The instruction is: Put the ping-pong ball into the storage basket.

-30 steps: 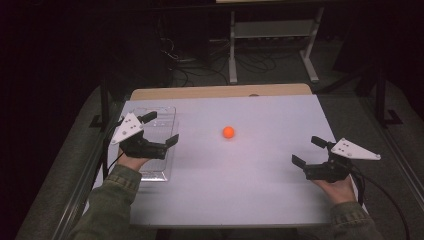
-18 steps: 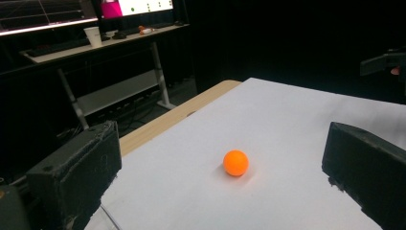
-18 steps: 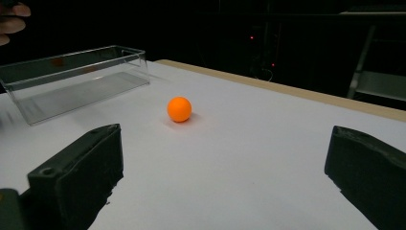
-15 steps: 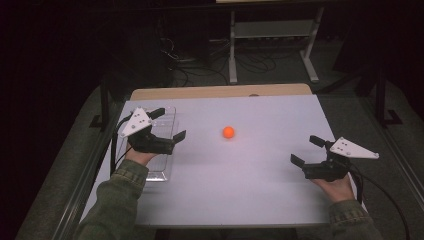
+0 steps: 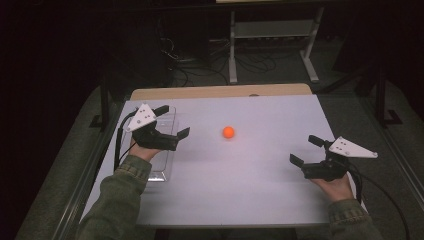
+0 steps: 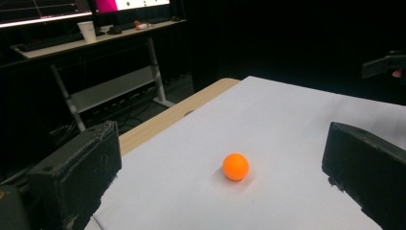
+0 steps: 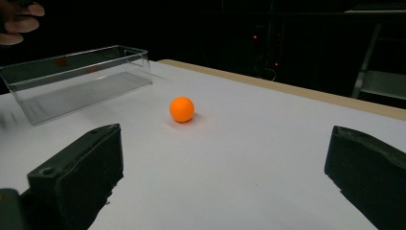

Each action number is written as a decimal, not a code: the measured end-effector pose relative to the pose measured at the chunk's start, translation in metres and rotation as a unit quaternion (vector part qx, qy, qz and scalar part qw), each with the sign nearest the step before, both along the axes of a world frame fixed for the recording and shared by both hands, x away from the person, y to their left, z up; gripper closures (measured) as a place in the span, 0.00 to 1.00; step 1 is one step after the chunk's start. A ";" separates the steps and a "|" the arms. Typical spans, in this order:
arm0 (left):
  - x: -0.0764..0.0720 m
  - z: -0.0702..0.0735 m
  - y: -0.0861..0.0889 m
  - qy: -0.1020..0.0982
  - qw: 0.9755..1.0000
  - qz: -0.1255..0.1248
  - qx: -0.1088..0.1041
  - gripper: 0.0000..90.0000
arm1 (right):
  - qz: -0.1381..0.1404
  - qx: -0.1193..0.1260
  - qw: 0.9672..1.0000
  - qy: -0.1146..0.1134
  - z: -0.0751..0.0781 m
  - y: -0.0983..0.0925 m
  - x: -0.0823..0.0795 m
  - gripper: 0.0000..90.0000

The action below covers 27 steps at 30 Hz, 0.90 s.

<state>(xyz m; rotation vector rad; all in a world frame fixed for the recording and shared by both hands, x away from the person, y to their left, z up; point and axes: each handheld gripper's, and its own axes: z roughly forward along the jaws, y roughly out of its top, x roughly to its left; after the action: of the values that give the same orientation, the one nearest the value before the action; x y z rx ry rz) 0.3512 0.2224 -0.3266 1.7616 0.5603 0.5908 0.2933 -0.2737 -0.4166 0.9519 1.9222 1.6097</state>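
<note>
White table (image 5: 250, 190), ball (image 5: 228, 132) between tongs (image 5: 173, 122)

No legible text, label, brand, number or sign appears on any surface. The lit screen (image 6: 129, 4) behind the table (image 5: 260, 200) shows colour patches only, too small to read.

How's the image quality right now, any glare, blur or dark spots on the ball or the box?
High view: small orange ball sharp, surroundings dark. Right gripper view: clear plastic box carries faint reflections, its near end slightly smeared. Left gripper view: ball crisp, with a soft shadow.
</note>
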 end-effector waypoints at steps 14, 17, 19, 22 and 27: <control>0.015 0.005 -0.012 0.008 1.000 -0.011 0.005 0.00 | 0.004 -0.002 1.000 0.005 -0.001 0.001 0.000 0.00; 0.018 0.006 -0.014 0.011 1.000 -0.013 0.006 0.00 | 0.004 -0.001 1.000 0.005 -0.001 0.001 0.000 0.00; 0.019 0.007 -0.016 0.011 1.000 -0.014 0.008 0.00 | 0.004 -0.001 1.000 0.005 -0.001 0.001 0.000 0.00; 0.023 0.009 -0.020 0.011 1.000 -0.021 0.010 0.00 | 0.007 -0.004 1.000 0.006 -0.001 0.002 0.000 0.00; 0.029 0.013 -0.026 0.010 0.999 -0.025 0.018 0.00 | 0.011 -0.005 1.000 0.008 -0.002 0.003 0.000 0.00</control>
<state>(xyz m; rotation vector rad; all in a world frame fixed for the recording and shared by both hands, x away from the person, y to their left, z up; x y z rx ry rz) 0.3799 0.1960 -0.3139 1.8122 0.5216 0.5520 0.2934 -0.2711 -0.4182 0.9467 1.9561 1.6080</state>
